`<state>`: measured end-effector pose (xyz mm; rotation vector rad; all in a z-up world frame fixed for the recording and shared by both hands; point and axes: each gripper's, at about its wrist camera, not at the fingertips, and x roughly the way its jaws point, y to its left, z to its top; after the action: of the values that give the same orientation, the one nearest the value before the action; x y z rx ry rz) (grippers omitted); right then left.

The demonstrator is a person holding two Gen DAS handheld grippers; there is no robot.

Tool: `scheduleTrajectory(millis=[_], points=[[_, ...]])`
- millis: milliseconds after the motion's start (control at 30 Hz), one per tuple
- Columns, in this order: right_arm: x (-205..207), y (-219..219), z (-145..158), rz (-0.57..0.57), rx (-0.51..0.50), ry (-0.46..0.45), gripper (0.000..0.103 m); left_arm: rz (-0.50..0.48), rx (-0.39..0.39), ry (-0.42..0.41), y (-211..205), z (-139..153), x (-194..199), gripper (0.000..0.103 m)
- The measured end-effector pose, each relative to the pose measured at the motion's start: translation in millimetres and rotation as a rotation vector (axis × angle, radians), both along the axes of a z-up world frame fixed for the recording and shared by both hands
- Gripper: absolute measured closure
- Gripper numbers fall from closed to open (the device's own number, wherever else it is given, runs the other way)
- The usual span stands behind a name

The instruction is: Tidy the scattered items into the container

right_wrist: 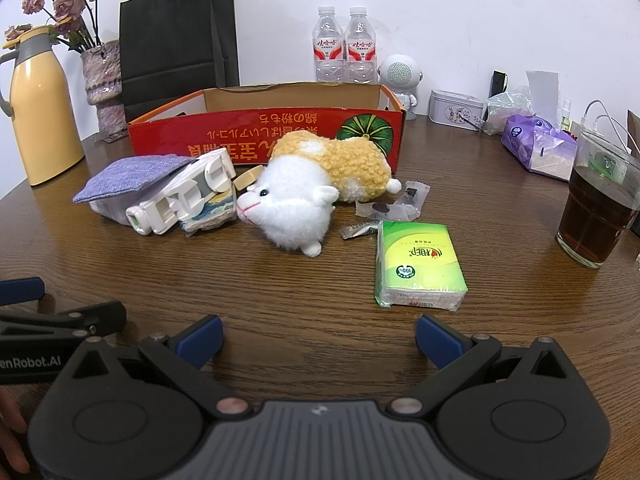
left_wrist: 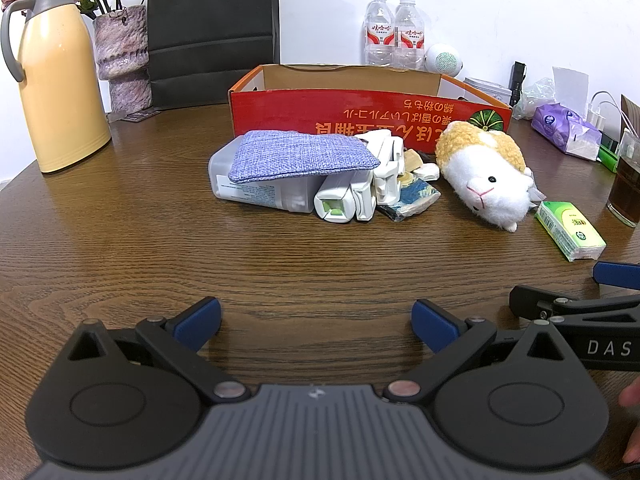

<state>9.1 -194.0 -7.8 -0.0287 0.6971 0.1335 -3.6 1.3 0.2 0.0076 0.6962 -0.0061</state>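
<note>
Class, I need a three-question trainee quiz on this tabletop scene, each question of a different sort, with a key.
1. True or false: the plush hamster lies inside the red box.
2. Which is nearest the right gripper? A the green tissue pack B the yellow thermos C the water bottles
3. Fill in: the jaws of the left gripper stand ____.

Key: 1 false; 2 A; 3 open.

Home table: thermos, flower vase
</note>
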Motion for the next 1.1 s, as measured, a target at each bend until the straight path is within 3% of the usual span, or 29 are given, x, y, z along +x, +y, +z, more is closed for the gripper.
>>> scheduleTrajectory(millis=[700, 767, 833, 933, 1033, 1100], points=[[0, 0, 0, 0.008, -0.001, -0.001, 0.0, -0.022, 0.007, -0.003, 2, 1, -3, 0.0], [2, -2, 1, 0.019, -0.004, 0.012, 0.0, -0.069, 0.008, -0.035, 8, 8, -5, 0.0], [5, -4, 11, 0.005, -0.011, 0.015, 0.013, -0.067, -0.018, -0.135, 24, 29, -6, 0.0], [7, -13, 29, 0.006, 0.001, -0.087, 0.013, -0.037, -0.026, -0.216, 43, 54, 19, 0.0], [23, -22, 34, -0.026, -0.026, -0.114, 0.014, 0.021, -0.002, -0.149, 51, 59, 69, 0.0], [34, -29, 35, -0.055, -0.025, -0.1, 0.022, 0.044, -0.032, -0.083, 57, 56, 94, 0.002]])
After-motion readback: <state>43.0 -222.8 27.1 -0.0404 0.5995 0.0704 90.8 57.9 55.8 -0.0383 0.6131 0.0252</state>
